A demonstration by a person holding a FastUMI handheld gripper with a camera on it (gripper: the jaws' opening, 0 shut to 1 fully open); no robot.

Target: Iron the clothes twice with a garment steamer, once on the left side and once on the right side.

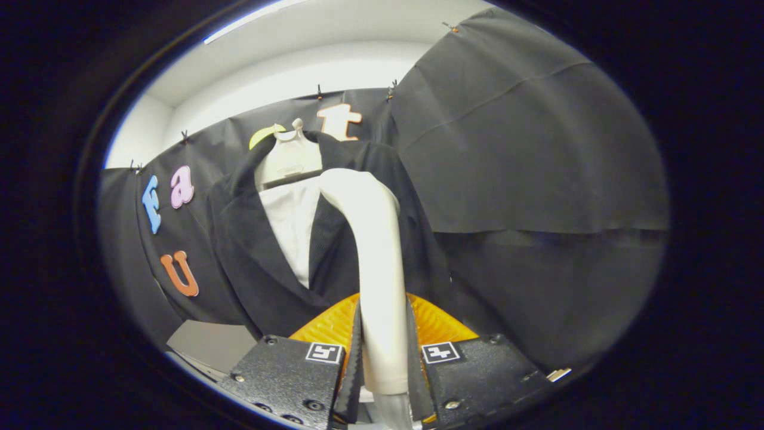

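Note:
My gripper (pixel 382 352) is shut on the white garment steamer (pixel 373 251); both black fingers press on its handle from left and right. The steamer rises upright between the fingers and bends at its top toward the clothes. Straight ahead hangs a black jacket (pixel 256 257) over a white shirt (pixel 292 221) on a white mannequin torso (pixel 289 158). The steamer's head sits high against the jacket's right lapel, near the collar. The steamer hides the middle of that lapel. An orange ribbed part (pixel 331 325) shows low behind the fingers, at the jacket's hem.
Black cloth (pixel 525 149) walls the booth behind and to the right of the jacket. A grey flat surface (pixel 209 343) lies low at the left, under the jacket's hem. White wall and ceiling (pixel 334 54) show above the cloth.

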